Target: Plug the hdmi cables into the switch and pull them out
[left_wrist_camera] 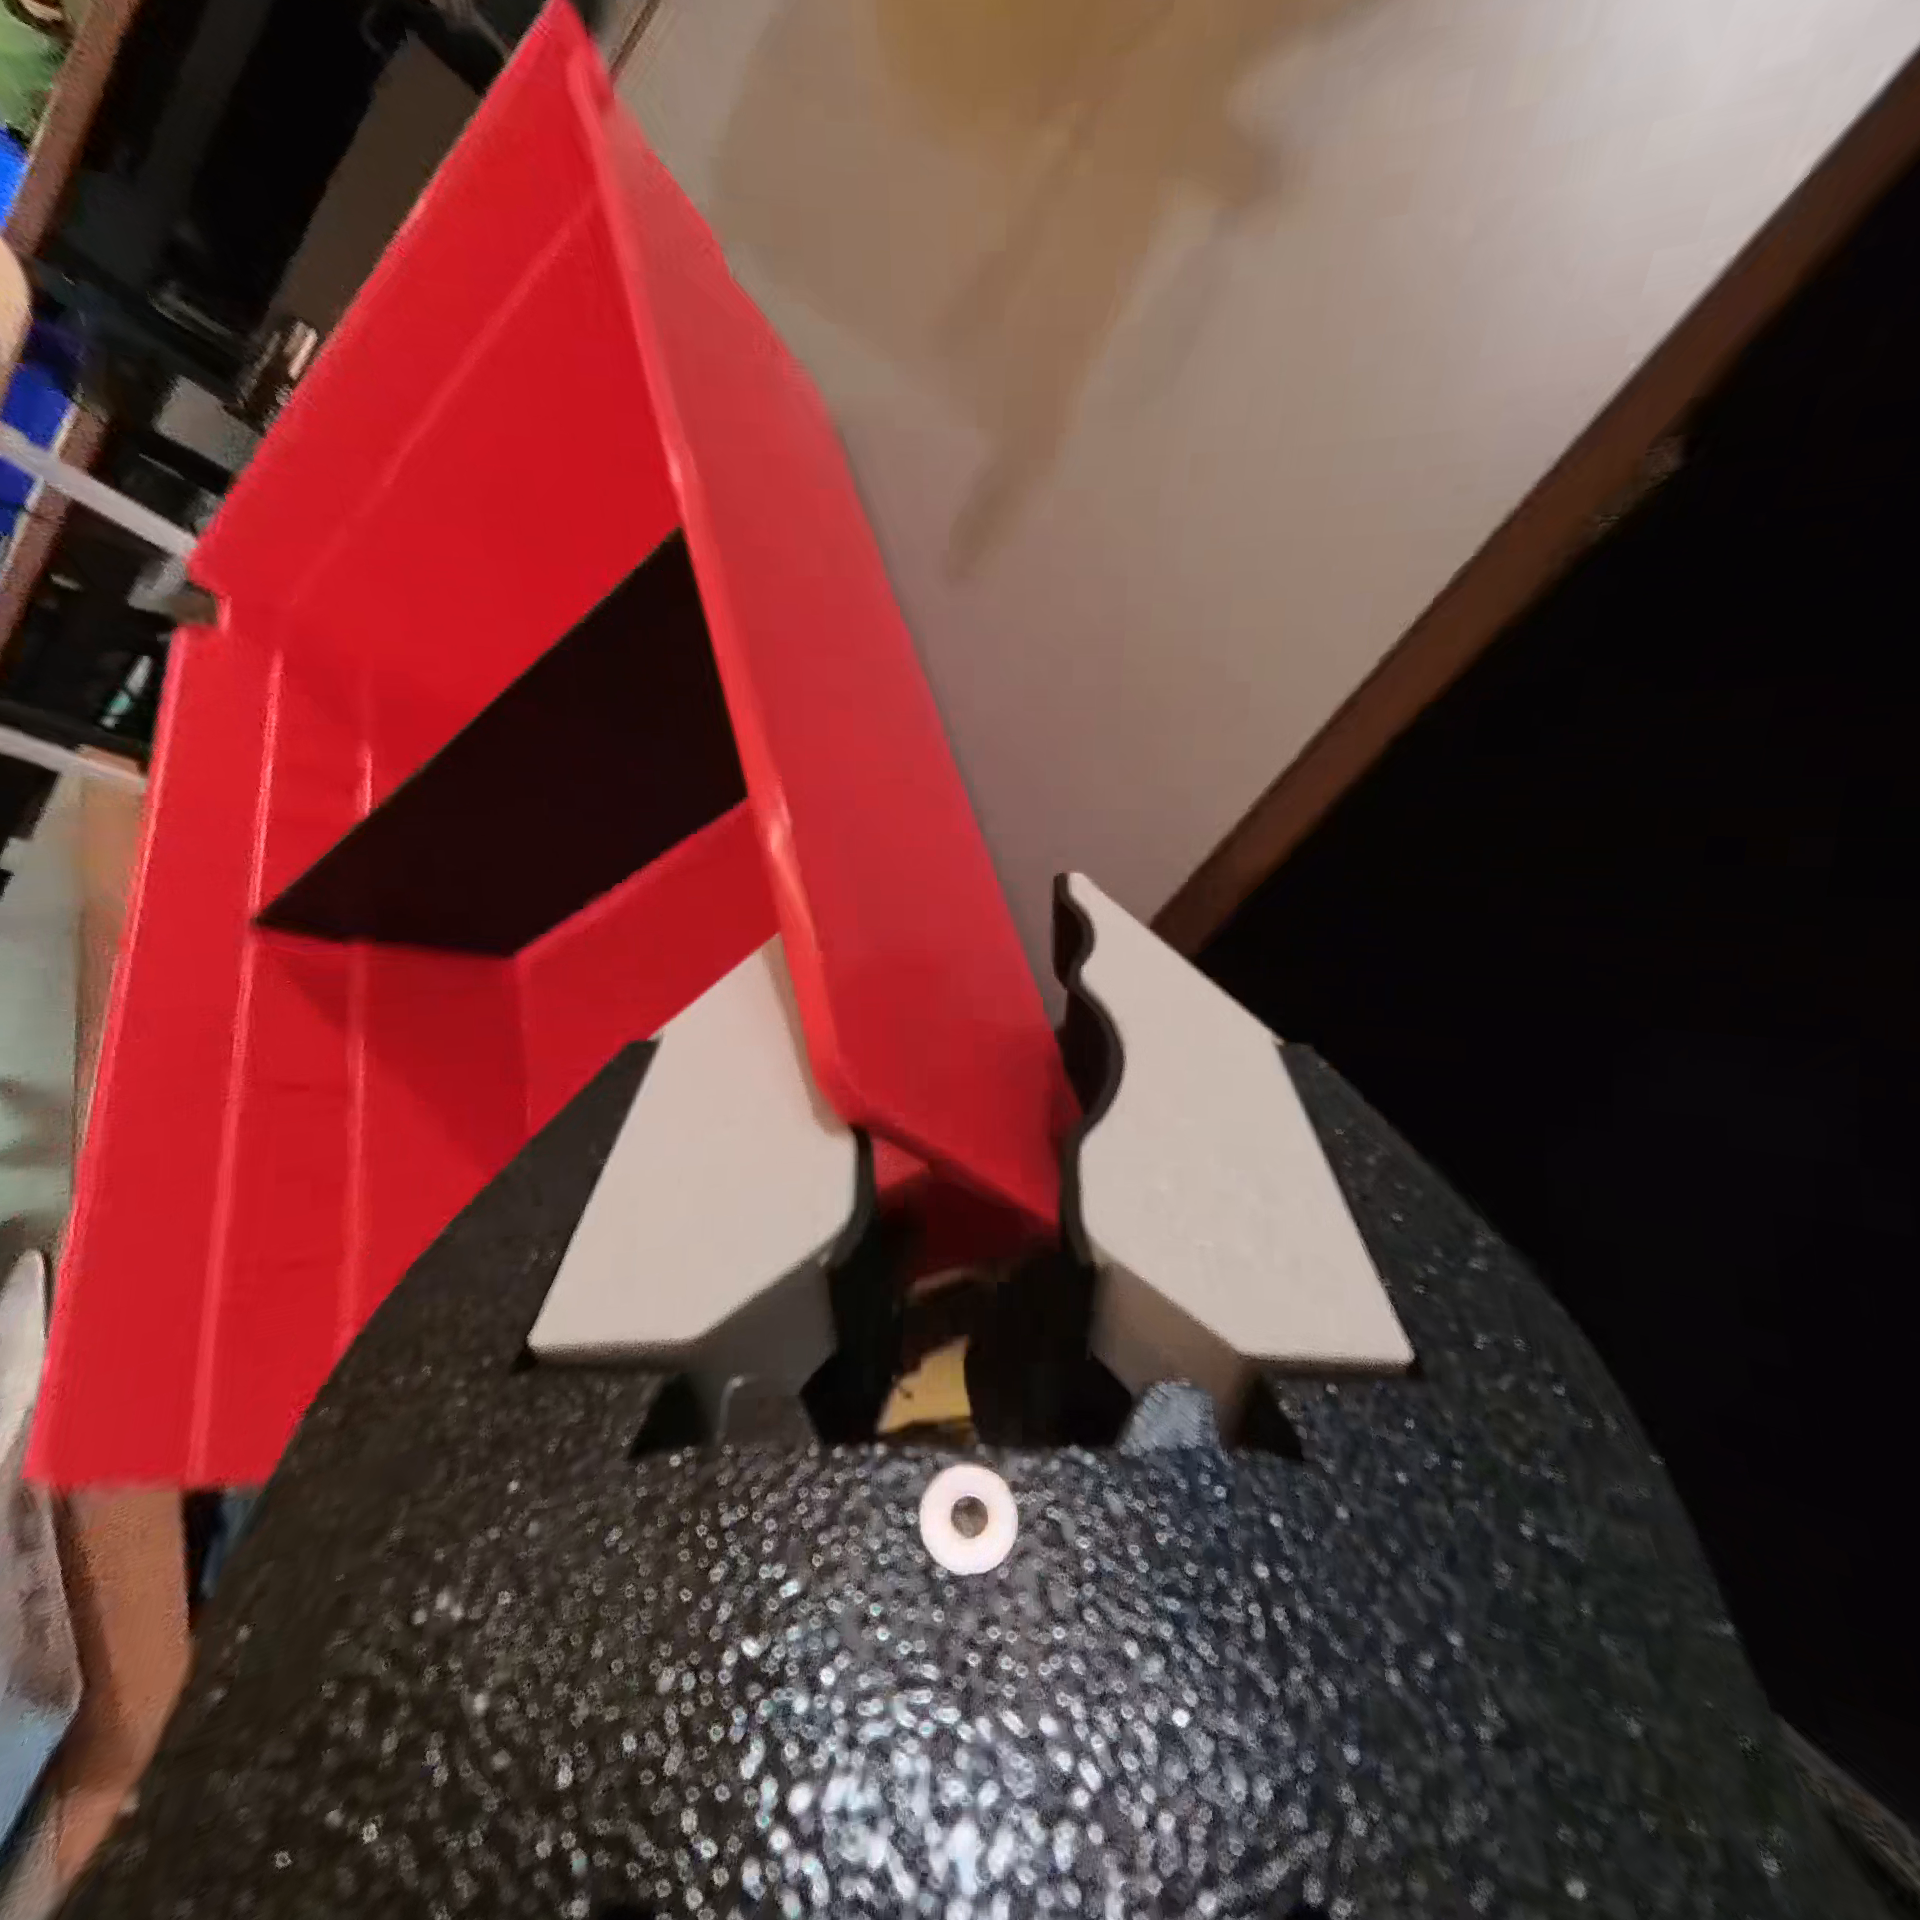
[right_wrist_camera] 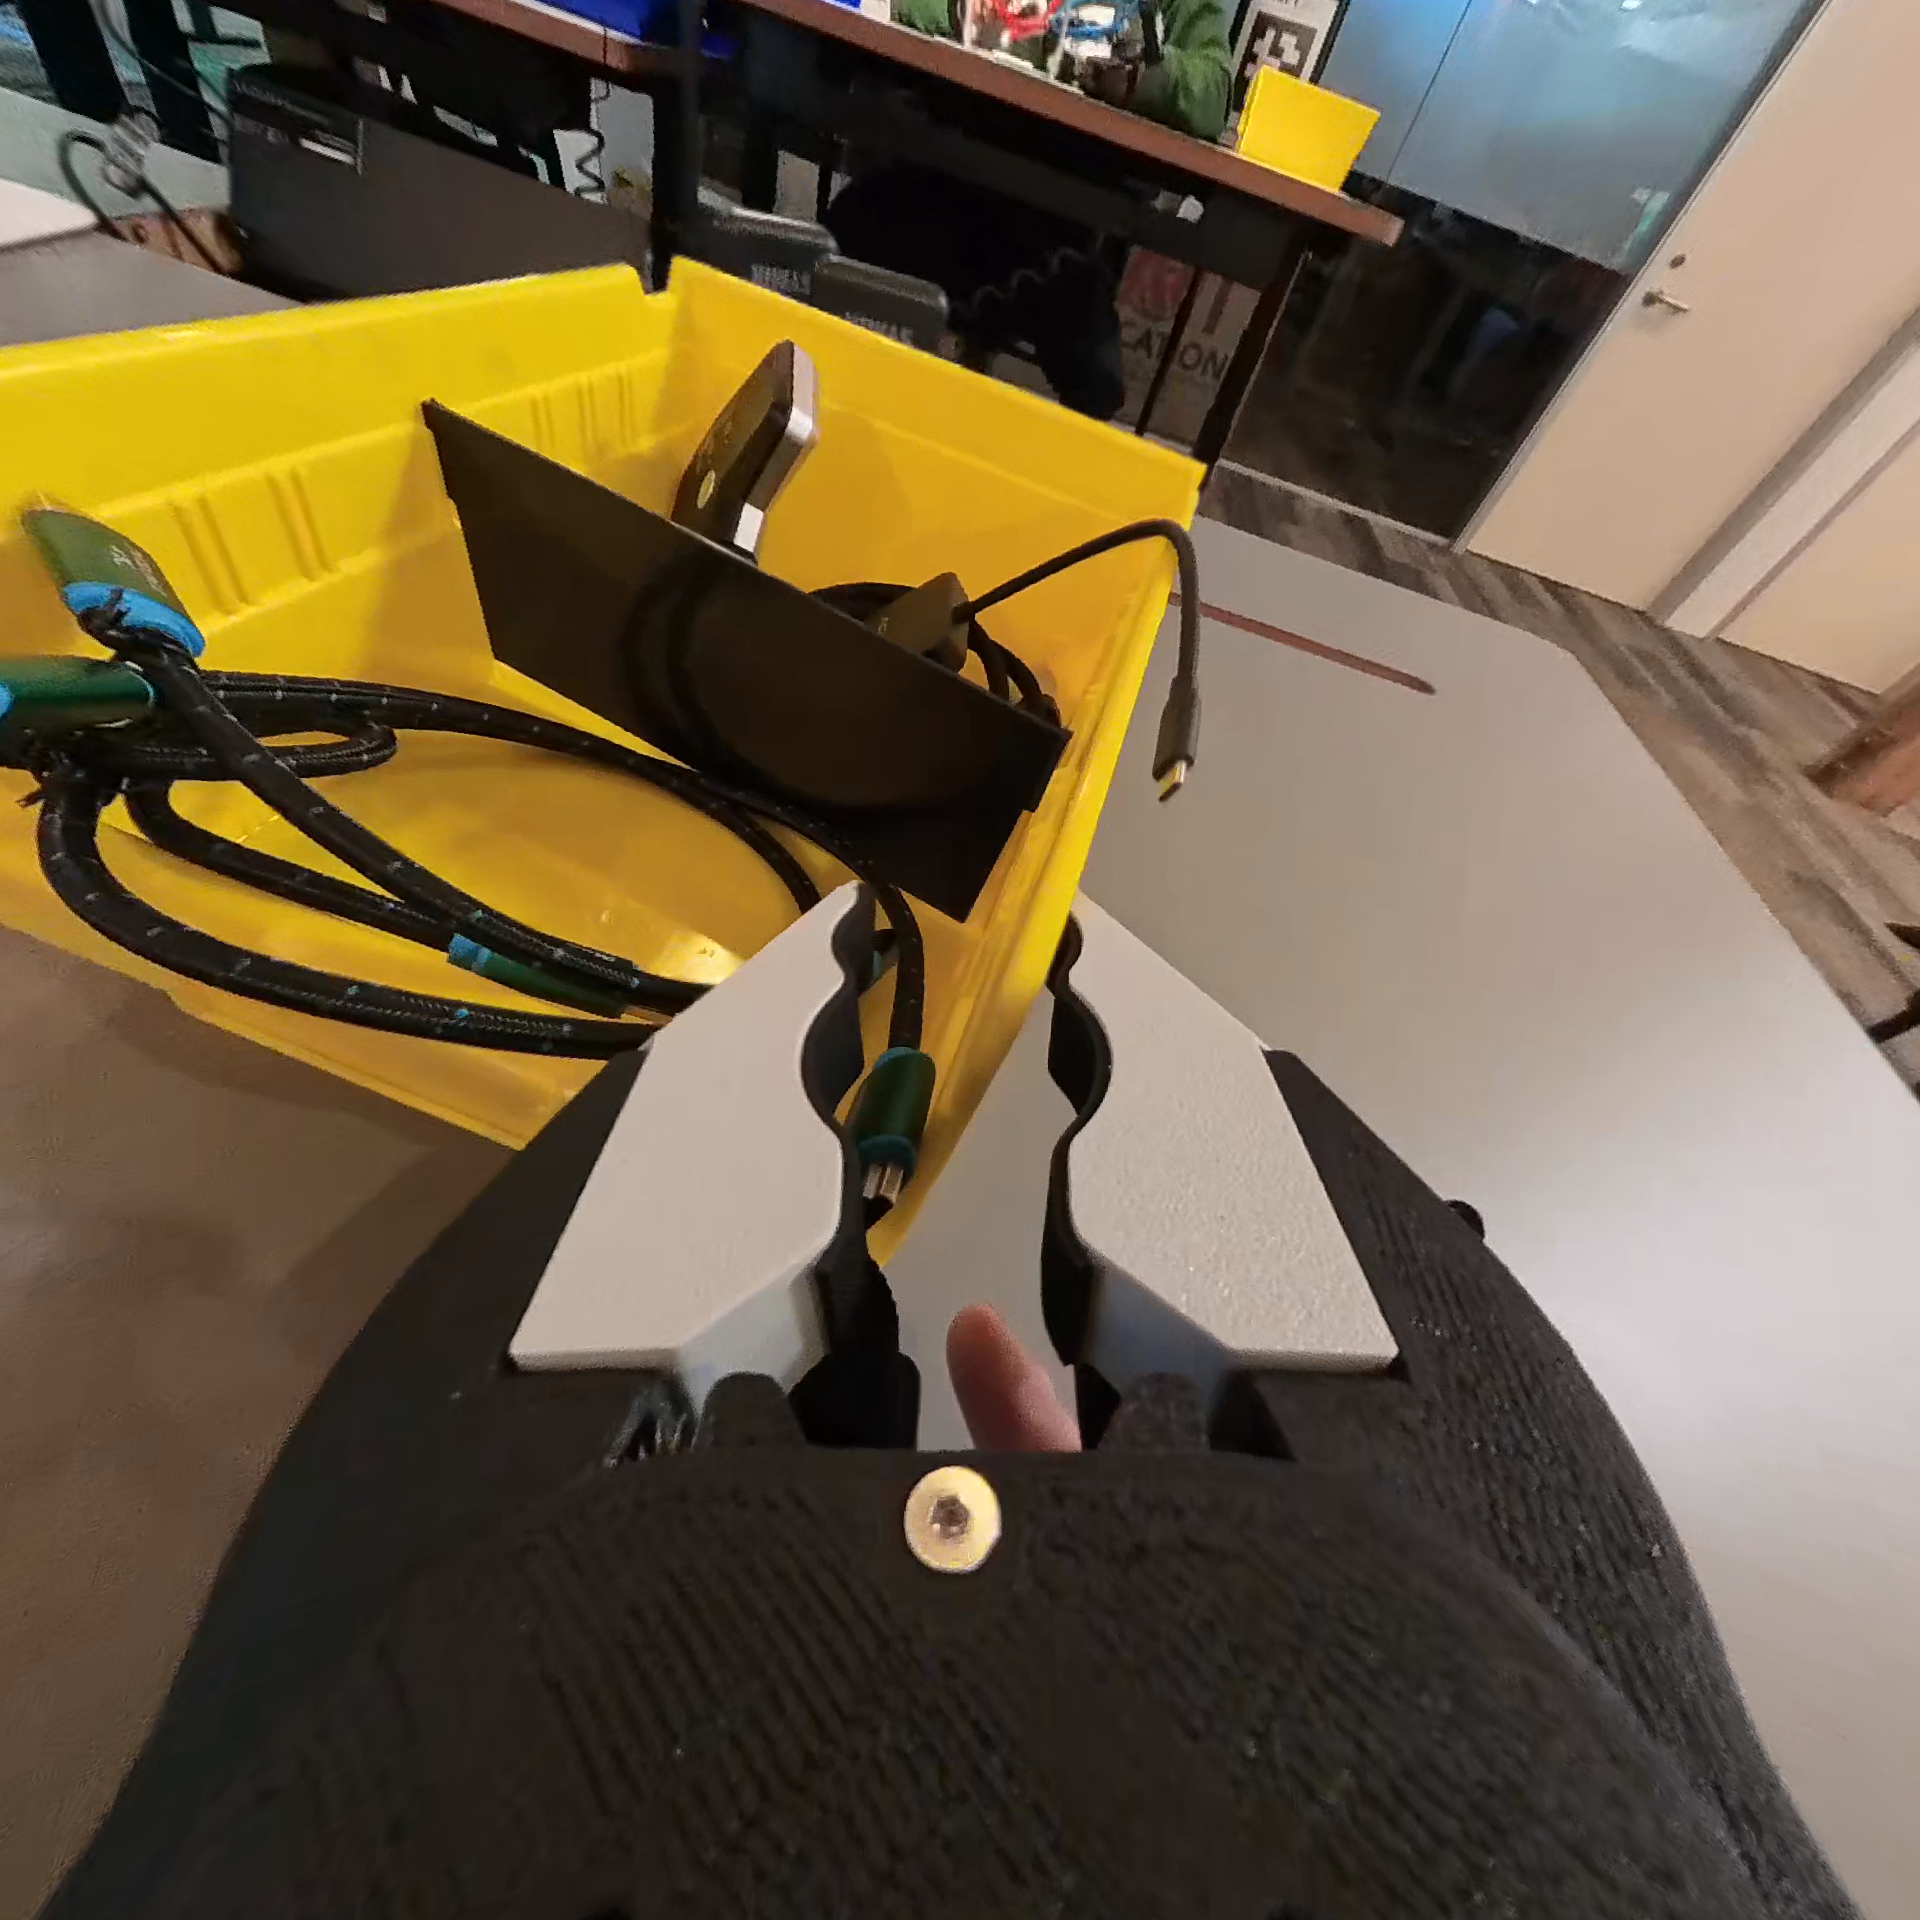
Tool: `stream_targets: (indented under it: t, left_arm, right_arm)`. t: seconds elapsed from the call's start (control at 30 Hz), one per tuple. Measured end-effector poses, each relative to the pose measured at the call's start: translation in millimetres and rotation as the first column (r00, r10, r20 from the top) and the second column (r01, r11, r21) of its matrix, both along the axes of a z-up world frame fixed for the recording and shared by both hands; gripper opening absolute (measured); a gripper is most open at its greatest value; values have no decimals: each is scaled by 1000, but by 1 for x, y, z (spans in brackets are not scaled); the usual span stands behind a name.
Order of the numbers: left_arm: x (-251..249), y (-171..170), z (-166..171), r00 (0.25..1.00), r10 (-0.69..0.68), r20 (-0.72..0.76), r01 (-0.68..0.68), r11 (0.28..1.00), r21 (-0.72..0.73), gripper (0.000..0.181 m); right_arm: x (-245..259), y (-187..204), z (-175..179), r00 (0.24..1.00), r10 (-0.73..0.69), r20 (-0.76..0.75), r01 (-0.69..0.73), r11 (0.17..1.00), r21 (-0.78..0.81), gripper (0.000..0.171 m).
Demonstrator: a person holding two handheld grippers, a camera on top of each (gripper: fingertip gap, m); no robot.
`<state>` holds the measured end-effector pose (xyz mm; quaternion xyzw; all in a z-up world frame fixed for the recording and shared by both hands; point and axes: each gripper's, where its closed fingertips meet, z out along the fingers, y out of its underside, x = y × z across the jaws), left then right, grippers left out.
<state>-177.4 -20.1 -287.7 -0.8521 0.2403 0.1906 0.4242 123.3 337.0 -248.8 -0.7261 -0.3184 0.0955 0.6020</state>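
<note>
My left claw [left_wrist_camera: 961, 1049] is clamped on the wall of a red bin [left_wrist_camera: 499, 582], lifted and tilted; its inside is mostly out of sight. My right claw [right_wrist_camera: 961, 997] is spread and holds nothing, straddling the yellow bin [right_wrist_camera: 1091, 582] rim on the counter [right_wrist_camera: 1455, 935]. HDMI cables [right_wrist_camera: 312, 821] lie coiled inside, unplugged. Behind the black divider [right_wrist_camera: 727, 665], what I take for the switch [right_wrist_camera: 758, 436] is partly hidden. Plugging not started, I judge.

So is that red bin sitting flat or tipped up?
Tipped up: the red bin hangs tilted in the air, its wall pinched by the left gripper.
</note>
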Motion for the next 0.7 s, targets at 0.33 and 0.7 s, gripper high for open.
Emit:
stream_targets:
  t: [0.33,0.7]
  left_arm:
    - [-10,-48,11,996,-64,59,60,996,70,18]
    - [5,-29,8,976,-140,169,146,989,-26,7]
  right_arm:
    - [-78,-5,0,999,30,19,-31,999,38,33]
    - [-145,-17,-4,980,149,131,-157,986,49,46]
